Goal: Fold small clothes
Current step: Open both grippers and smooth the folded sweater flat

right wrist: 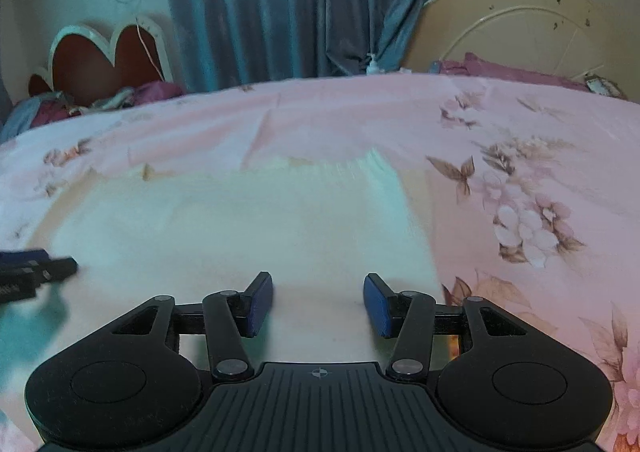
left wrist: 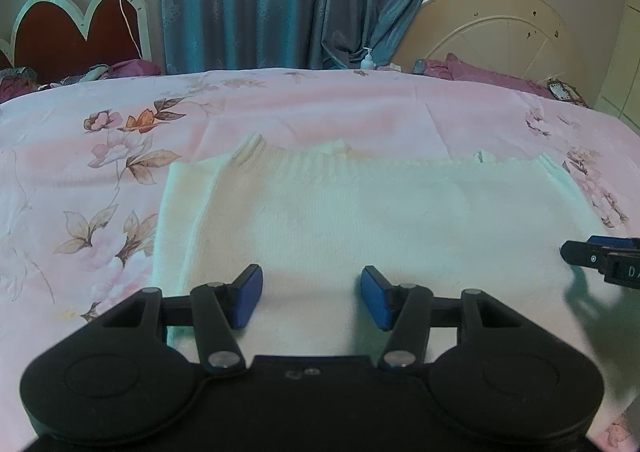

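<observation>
A white knitted garment (left wrist: 360, 212) lies flat on the pink floral bedsheet (left wrist: 120, 172), its sides folded inward and its ribbed collar at the far edge. It also shows in the right wrist view (right wrist: 240, 232). My left gripper (left wrist: 311, 298) is open and empty, just above the garment's near-left part. My right gripper (right wrist: 318, 304) is open and empty above the garment's near-right part, close to its right edge. The right gripper's tip shows at the right of the left wrist view (left wrist: 600, 260); the left gripper's tip shows at the left of the right wrist view (right wrist: 36, 270).
The bed (right wrist: 520, 132) stretches all around the garment. Beyond its far edge are blue curtains (left wrist: 300, 0), a heart-shaped red headboard (left wrist: 76, 32), a cream round headboard (left wrist: 500, 32), purple bedding (left wrist: 480, 72) and a small pump bottle (left wrist: 367, 60).
</observation>
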The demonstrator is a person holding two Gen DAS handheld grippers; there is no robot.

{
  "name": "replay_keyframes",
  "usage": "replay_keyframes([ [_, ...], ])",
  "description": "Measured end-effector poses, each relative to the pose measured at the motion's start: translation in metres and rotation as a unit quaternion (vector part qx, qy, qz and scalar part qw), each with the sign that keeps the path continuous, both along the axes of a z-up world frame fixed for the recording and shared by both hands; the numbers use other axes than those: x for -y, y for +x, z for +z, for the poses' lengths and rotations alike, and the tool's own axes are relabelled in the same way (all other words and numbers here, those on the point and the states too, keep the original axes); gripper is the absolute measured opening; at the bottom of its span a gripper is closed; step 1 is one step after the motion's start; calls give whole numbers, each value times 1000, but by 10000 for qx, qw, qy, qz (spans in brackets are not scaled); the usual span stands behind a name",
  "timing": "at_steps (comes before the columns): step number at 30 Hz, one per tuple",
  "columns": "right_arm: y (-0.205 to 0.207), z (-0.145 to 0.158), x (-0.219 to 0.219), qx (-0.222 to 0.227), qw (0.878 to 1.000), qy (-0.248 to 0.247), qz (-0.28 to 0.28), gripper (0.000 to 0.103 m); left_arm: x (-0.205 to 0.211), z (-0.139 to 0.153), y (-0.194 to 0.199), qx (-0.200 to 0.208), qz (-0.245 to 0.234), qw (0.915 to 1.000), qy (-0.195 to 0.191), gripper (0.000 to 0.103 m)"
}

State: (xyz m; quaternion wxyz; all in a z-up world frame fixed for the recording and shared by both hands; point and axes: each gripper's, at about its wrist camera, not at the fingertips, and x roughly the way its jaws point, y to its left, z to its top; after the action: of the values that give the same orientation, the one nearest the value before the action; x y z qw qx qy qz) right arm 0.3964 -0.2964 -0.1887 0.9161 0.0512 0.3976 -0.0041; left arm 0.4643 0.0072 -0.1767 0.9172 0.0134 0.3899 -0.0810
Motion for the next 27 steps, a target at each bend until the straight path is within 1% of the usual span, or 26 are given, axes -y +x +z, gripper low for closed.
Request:
replay_keyframes([
  [5, 3, -3, -5, -9, 9998, -202, 90, 49, 1, -2, 2, 2, 60, 10000, 57, 55],
  [7, 3, -4, -4, -8, 9997, -197, 111, 50, 3, -1, 2, -32, 85, 9999, 84, 55],
  [10, 3, -4, -5, -6, 9996, -231, 182, 50, 7, 4, 4, -124, 131, 9996, 219, 55],
  [12, 6, -2, -6, -50, 9993, -271, 232, 50, 8, 11, 0, -144, 217, 9994, 221, 55],
  [15, 0, 11, -4, 41, 9997, -67, 234, 50, 7, 24, -14, -43, 258, 9996, 66, 55],
  [19, -19, 28, -17, 205, 9983, 109, 534, 50, 13, 34, -39, 47, 36, 9999, 162, 56],
  [22, -33, 29, -32, 139, 9965, 268, 781, 50, 15, 30, -53, -45, 69, 9999, 151, 57],
  [25, -45, 22, -48, 16, 9946, 367, 966, 50, 9, 18, -60, -245, 263, 9992, 173, 57],
  [27, -52, 17, -55, -63, 9938, 350, 1055, 50, 4, 10, -64, -417, 382, 9983, 164, 57],
])
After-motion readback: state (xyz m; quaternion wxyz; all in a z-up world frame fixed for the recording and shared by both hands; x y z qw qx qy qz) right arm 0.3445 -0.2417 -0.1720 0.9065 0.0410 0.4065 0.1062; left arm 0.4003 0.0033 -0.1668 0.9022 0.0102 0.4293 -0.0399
